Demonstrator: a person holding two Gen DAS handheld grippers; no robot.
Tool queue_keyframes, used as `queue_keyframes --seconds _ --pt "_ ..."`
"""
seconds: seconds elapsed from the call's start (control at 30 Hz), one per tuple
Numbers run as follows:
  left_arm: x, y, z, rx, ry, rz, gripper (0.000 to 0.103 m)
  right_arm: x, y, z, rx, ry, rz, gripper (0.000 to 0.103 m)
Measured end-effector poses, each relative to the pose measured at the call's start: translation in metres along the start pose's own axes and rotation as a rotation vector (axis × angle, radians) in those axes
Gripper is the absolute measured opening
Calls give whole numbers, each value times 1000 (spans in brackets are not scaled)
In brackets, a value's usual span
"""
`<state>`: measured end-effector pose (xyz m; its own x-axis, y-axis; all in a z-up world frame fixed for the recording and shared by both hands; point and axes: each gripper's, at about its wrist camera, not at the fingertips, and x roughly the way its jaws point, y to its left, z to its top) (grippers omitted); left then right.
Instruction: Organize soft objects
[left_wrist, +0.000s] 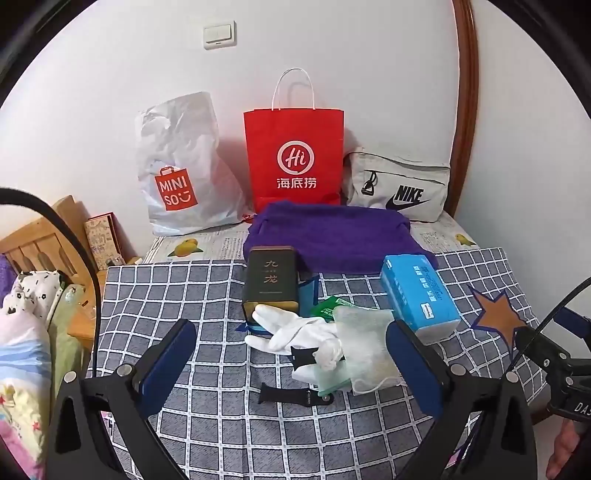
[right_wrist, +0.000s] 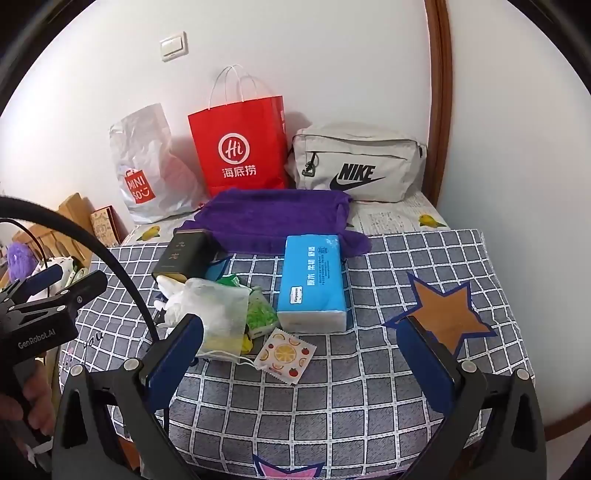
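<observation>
A purple towel (left_wrist: 332, 236) (right_wrist: 273, 218) lies folded at the back of the checked table. In front of it lie white gloves (left_wrist: 295, 332), a translucent mesh pouch (left_wrist: 365, 343) (right_wrist: 218, 314) and a blue tissue pack (left_wrist: 419, 295) (right_wrist: 312, 280). A dark tea tin (left_wrist: 271, 282) (right_wrist: 186, 254) rests by the gloves. My left gripper (left_wrist: 291, 365) is open and empty, with the gloves and pouch between its fingers' line of sight. My right gripper (right_wrist: 299, 354) is open and empty, above a fruit-print sachet (right_wrist: 284, 354).
A white Miniso bag (left_wrist: 177, 166), a red paper bag (left_wrist: 293, 155) and a grey Nike pouch (left_wrist: 399, 184) stand against the back wall. A black watch strap (left_wrist: 295, 397) lies on the cloth. Green packets (right_wrist: 260, 310) sit beside the pouch. A wooden bed frame (left_wrist: 40, 236) is at left.
</observation>
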<state>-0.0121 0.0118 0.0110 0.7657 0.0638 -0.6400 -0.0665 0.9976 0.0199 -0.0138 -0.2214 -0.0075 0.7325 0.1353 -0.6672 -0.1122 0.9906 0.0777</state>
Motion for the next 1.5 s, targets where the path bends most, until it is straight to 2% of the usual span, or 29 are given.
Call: queue_keyframes --seconds 0.97,1.5 --pt "0 4 2 2 0 9 103 -11 1 1 -7 -20 16 103" --pt "-12 5 2 7 -27 43 103 -18 3 4 4 -39 24 103"
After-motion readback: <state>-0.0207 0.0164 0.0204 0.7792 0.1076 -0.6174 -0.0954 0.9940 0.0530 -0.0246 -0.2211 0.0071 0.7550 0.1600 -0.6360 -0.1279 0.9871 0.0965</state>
